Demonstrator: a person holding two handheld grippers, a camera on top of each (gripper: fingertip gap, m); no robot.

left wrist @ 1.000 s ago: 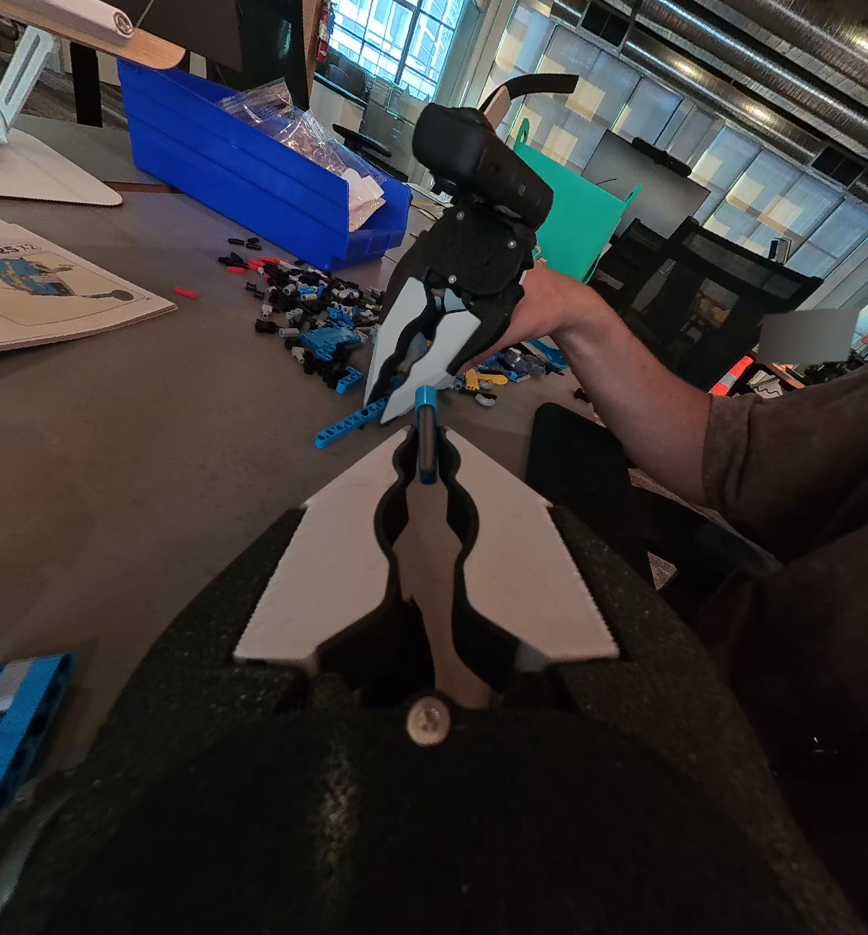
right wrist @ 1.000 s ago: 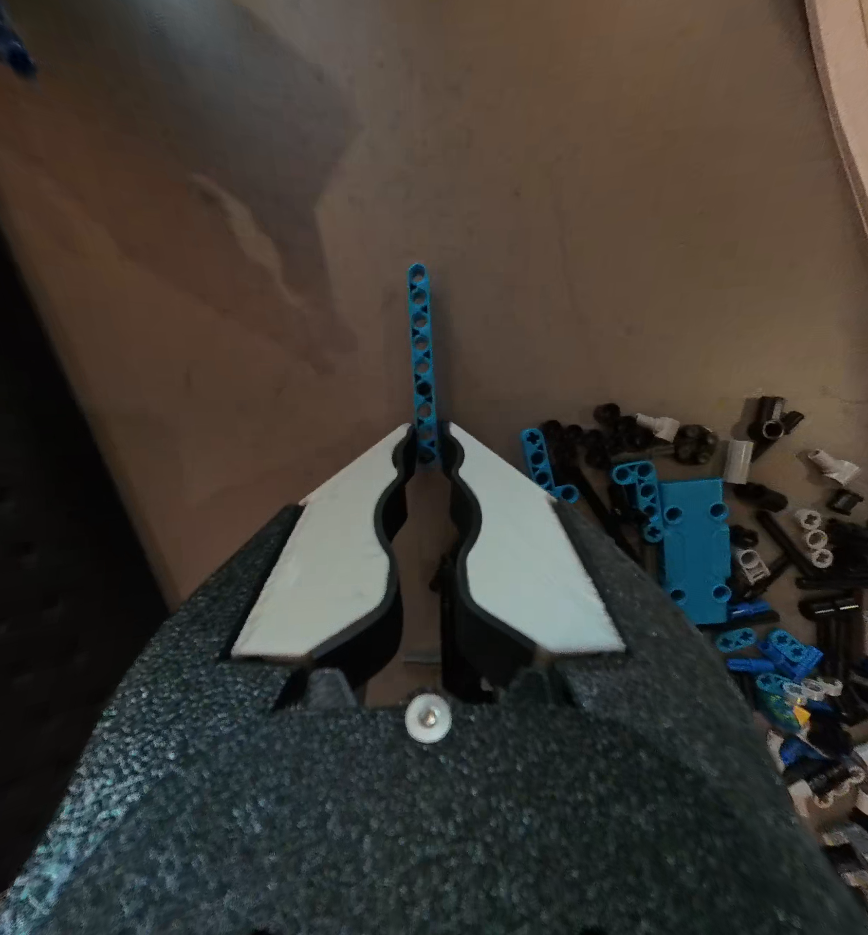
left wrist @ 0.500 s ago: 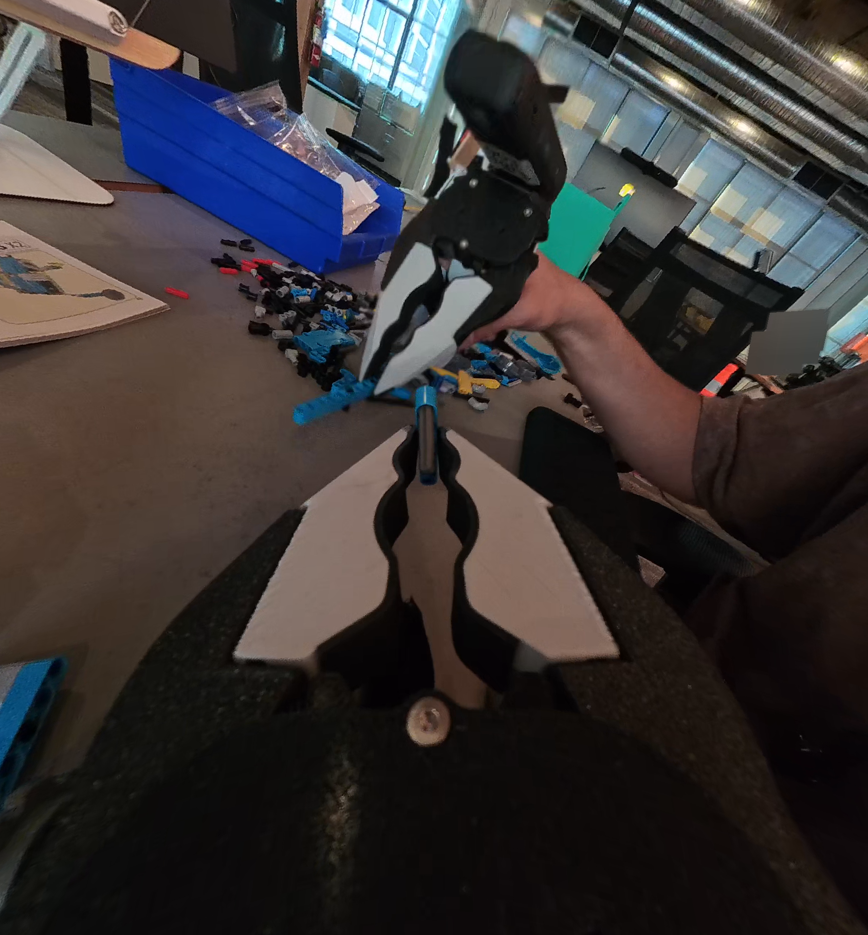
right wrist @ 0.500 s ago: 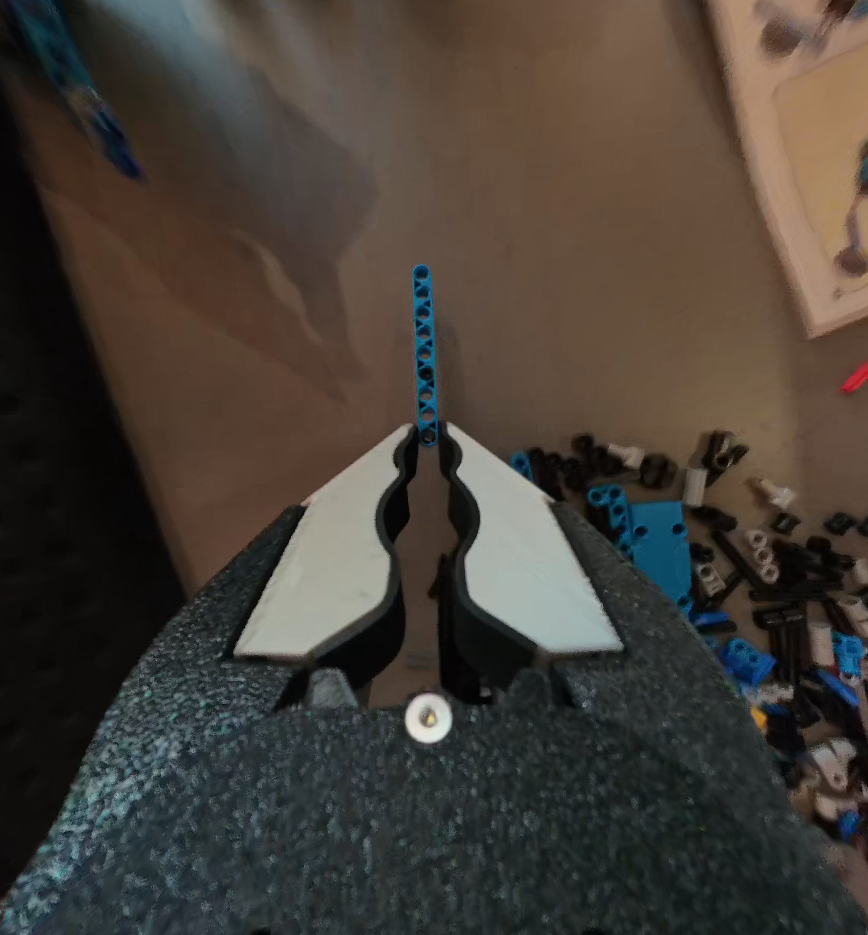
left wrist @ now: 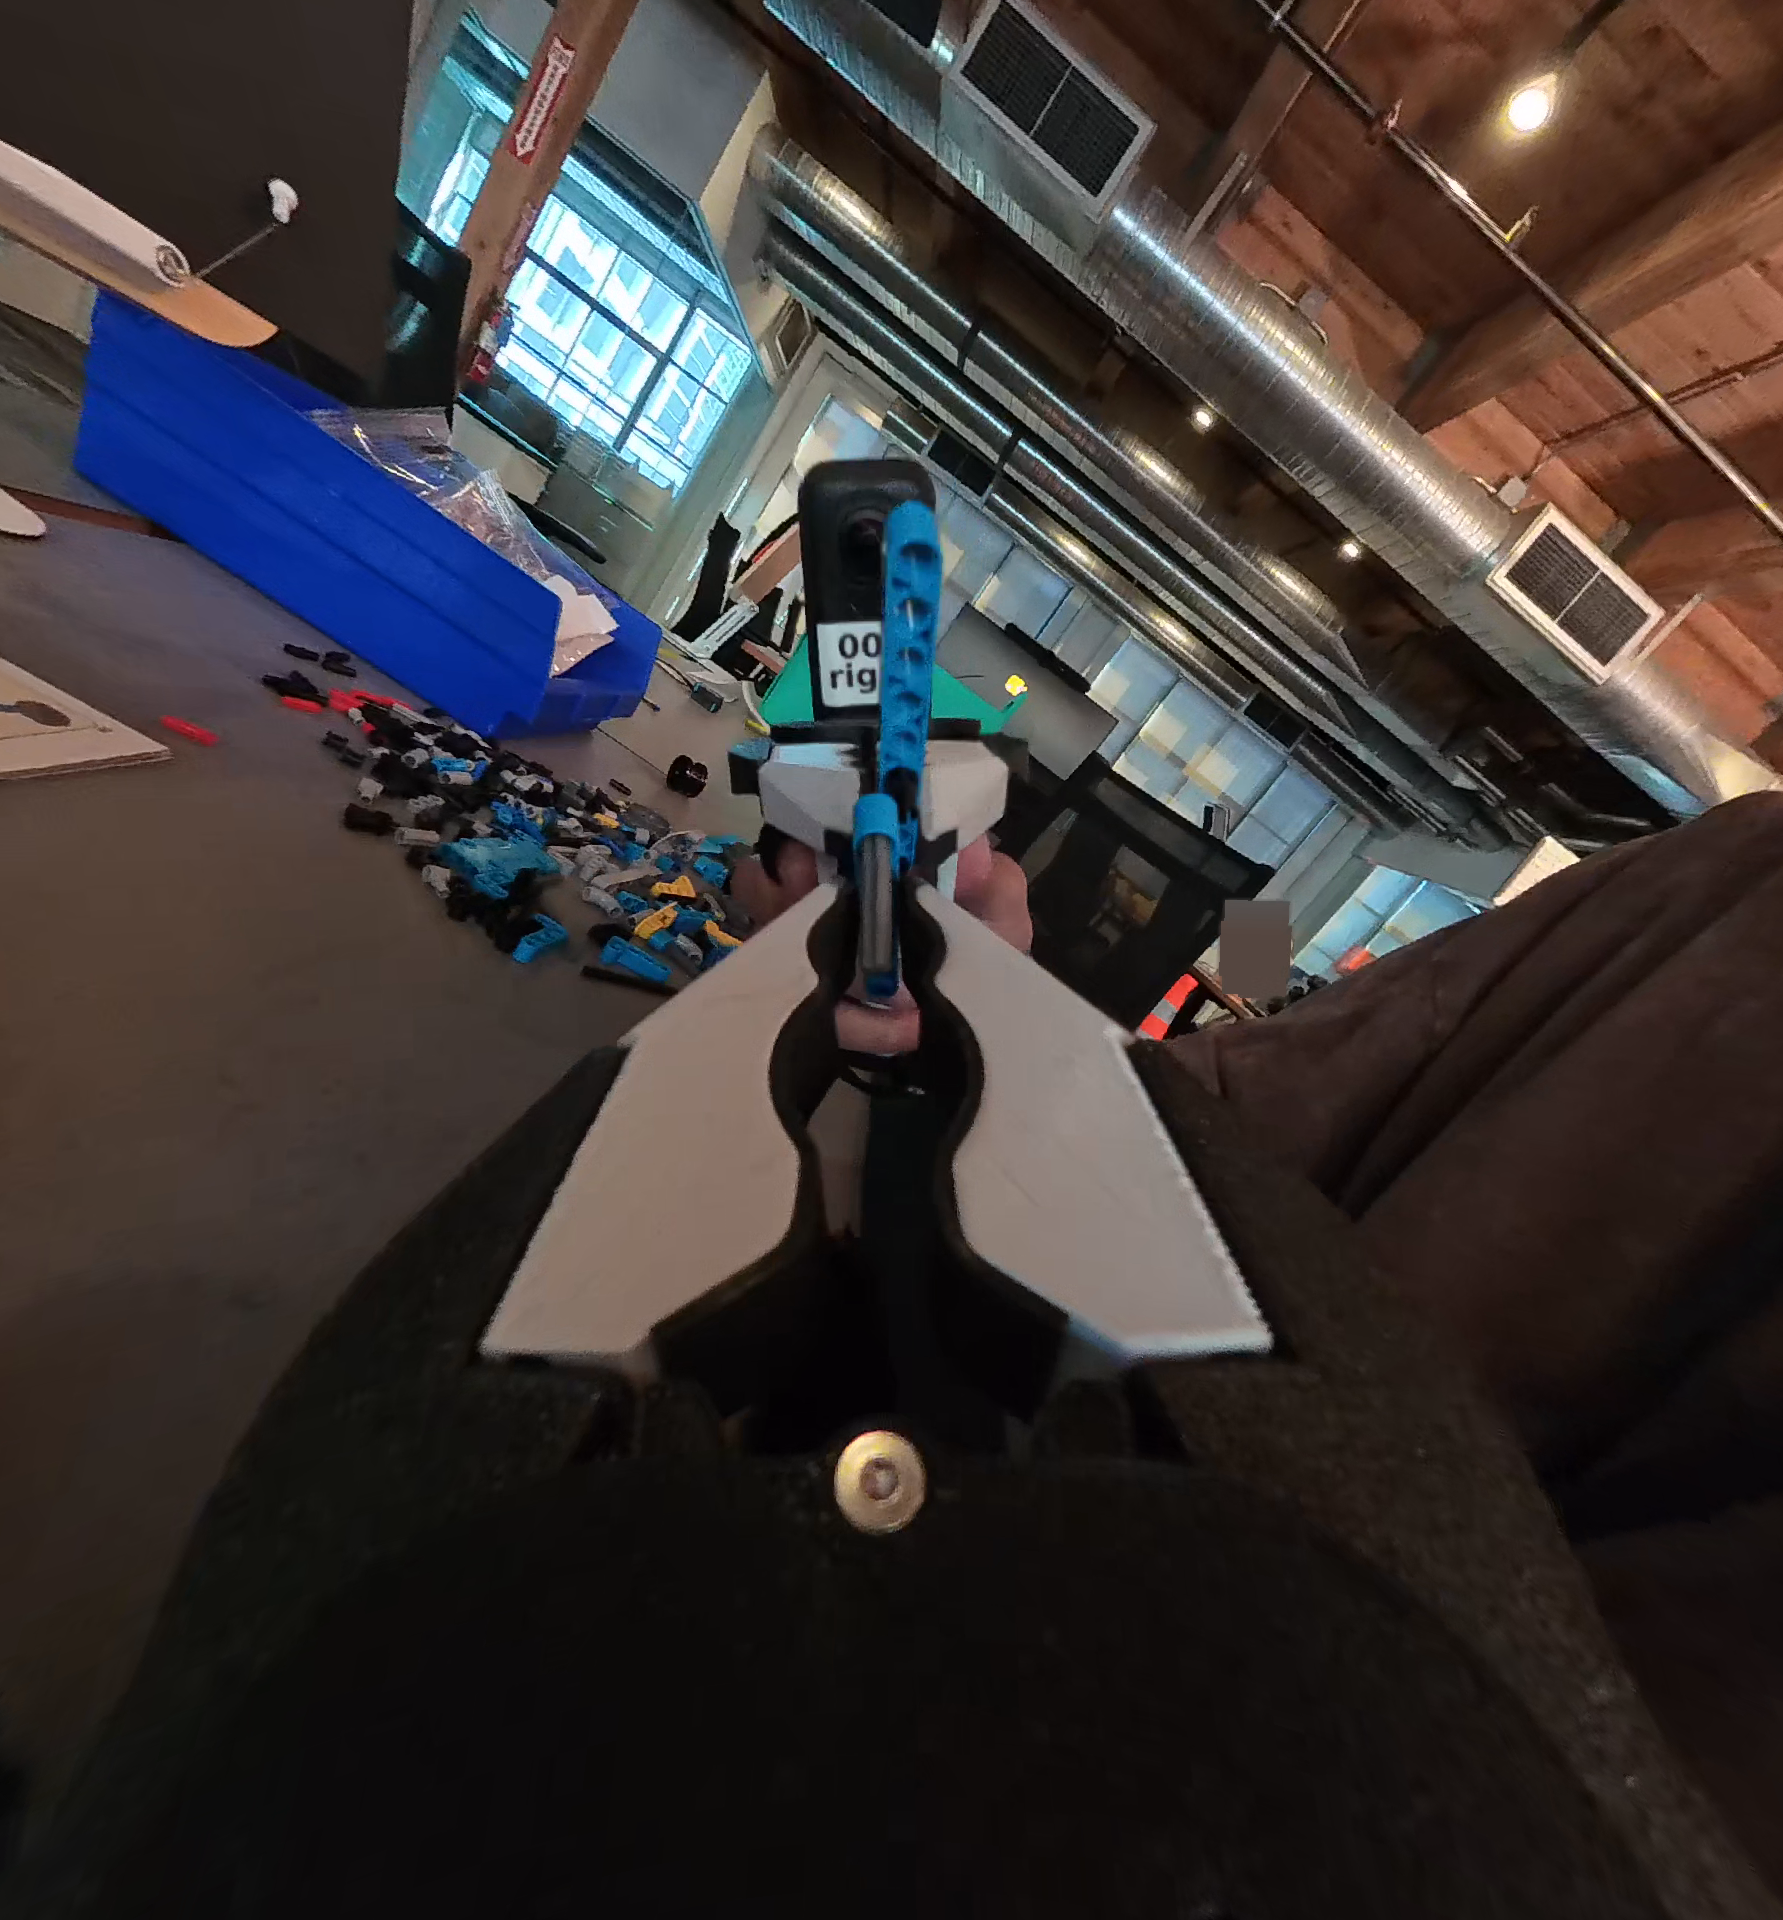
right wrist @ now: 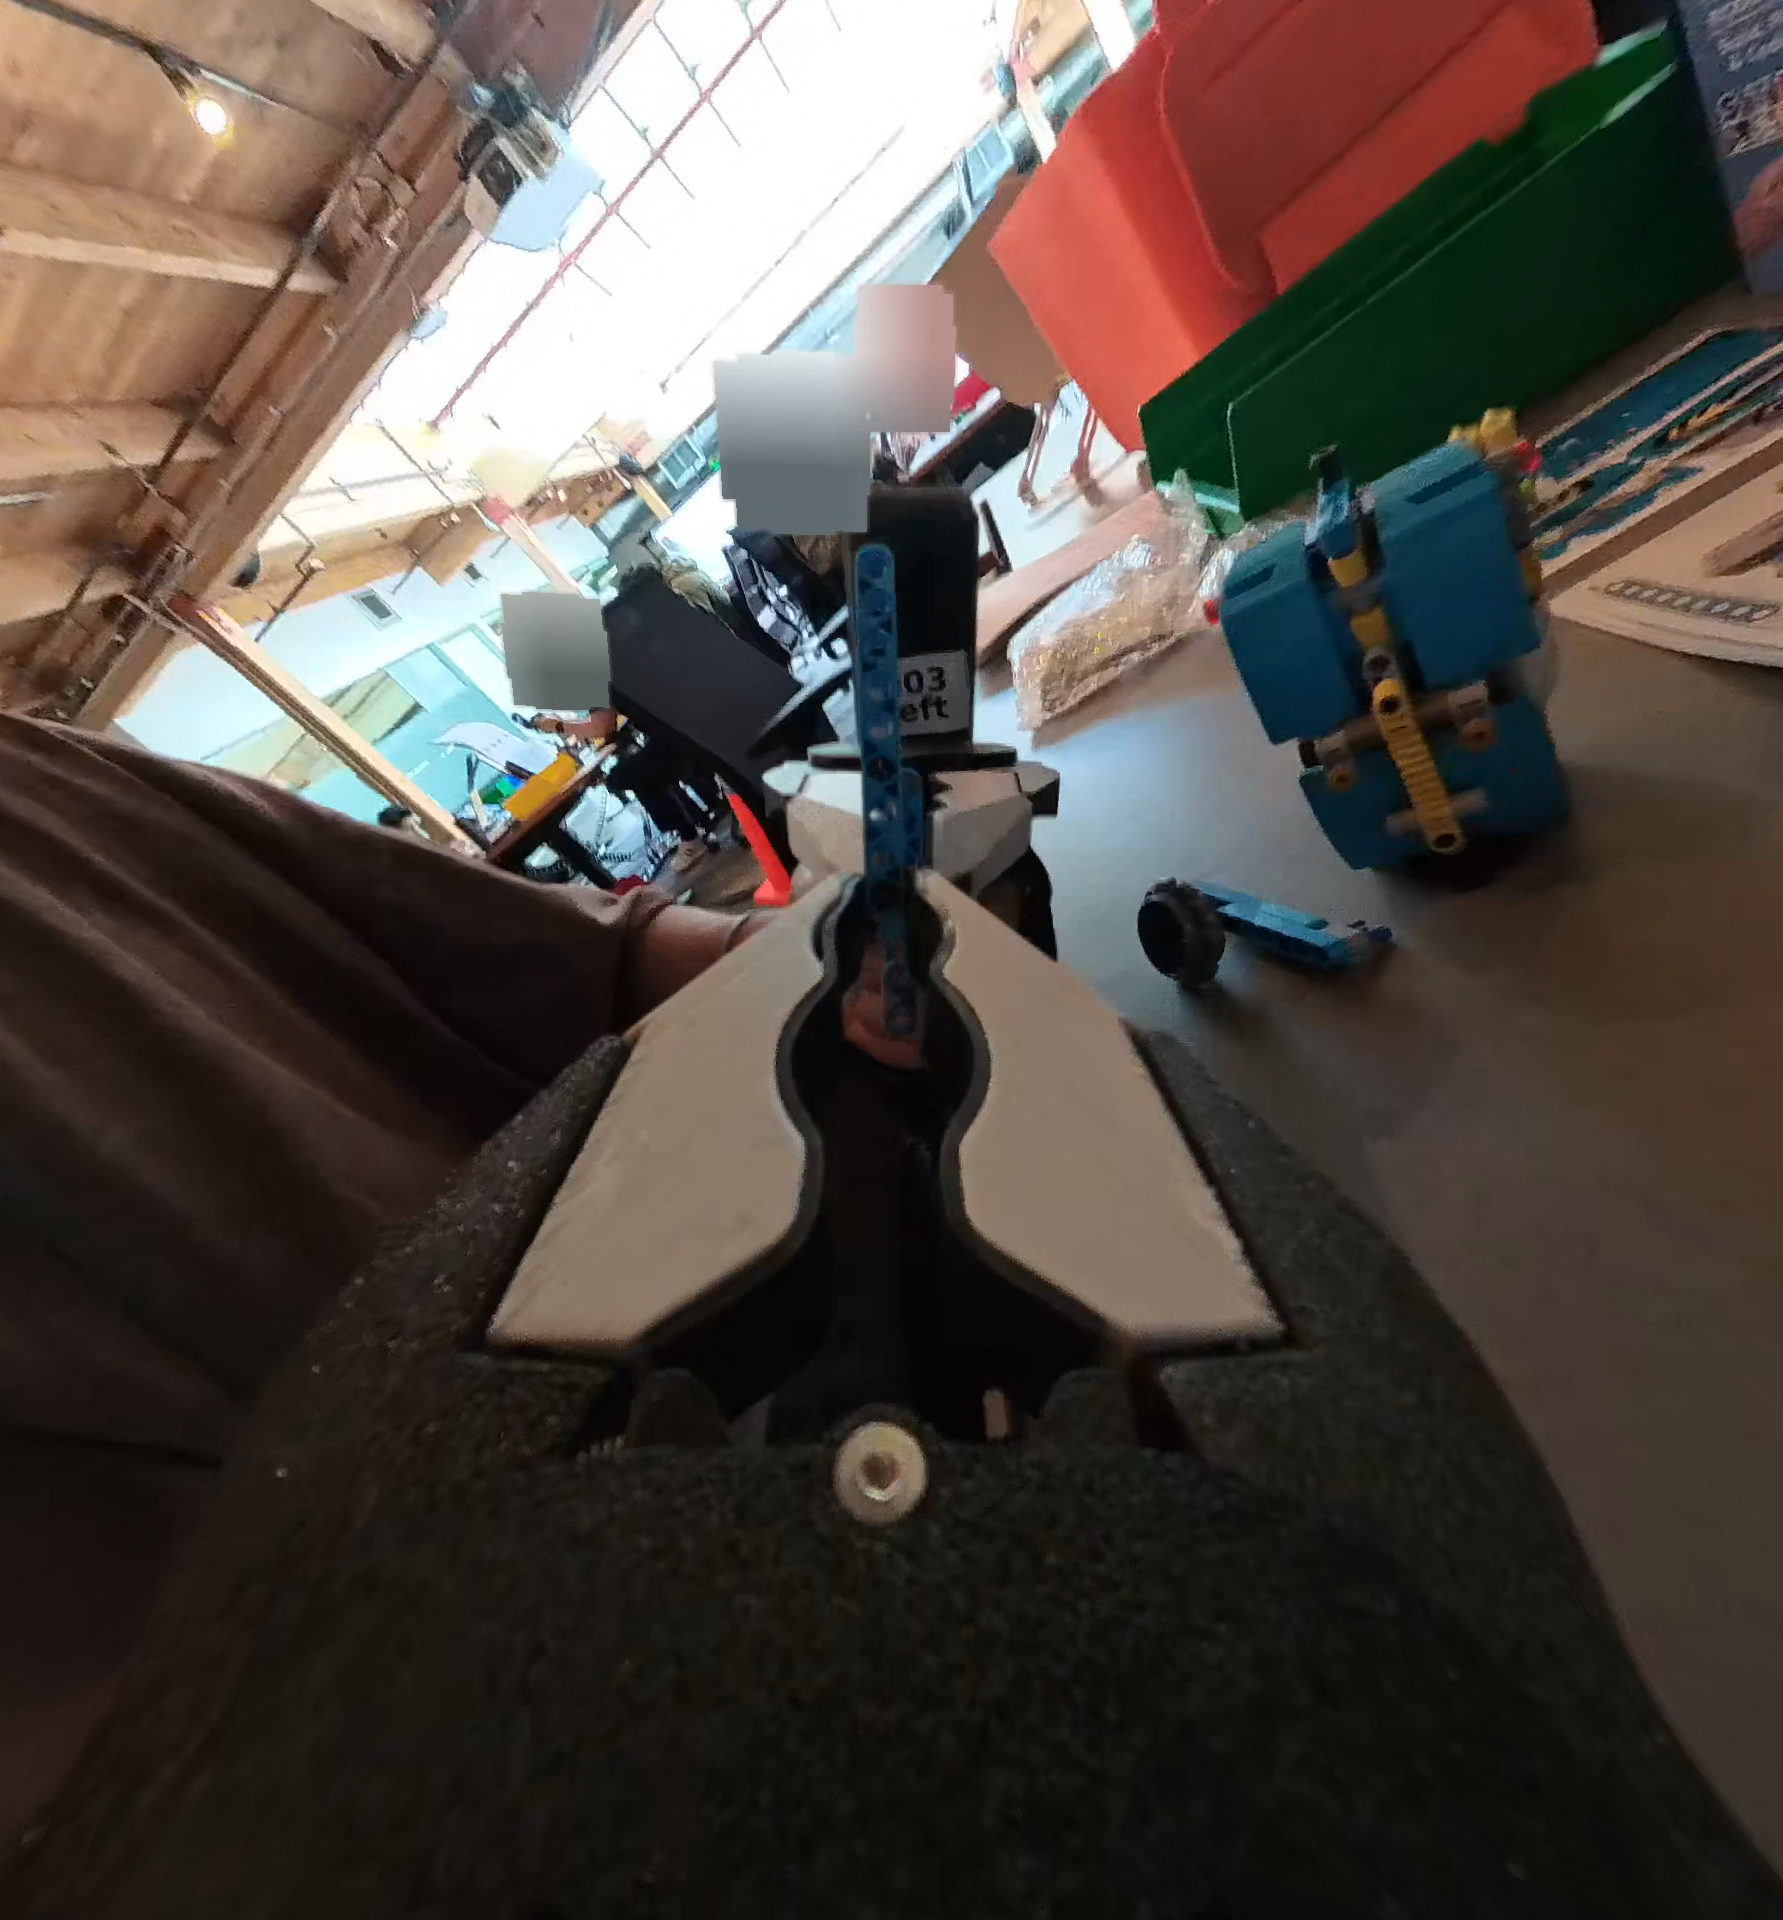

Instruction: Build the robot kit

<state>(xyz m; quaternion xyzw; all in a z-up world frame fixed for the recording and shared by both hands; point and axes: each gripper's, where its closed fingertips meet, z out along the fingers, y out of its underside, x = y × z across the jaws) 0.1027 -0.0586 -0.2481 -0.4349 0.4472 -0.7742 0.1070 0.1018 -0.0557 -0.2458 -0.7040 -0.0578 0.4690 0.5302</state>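
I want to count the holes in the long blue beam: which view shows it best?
The right wrist view: the blue beam faces the camera with its holes visible, held by the right gripper. The left wrist view shows it nearly edge-on.

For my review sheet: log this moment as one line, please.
left claw: shut on dark axle with blue ends | right claw: shut on blue holed beam | claws face each other above table
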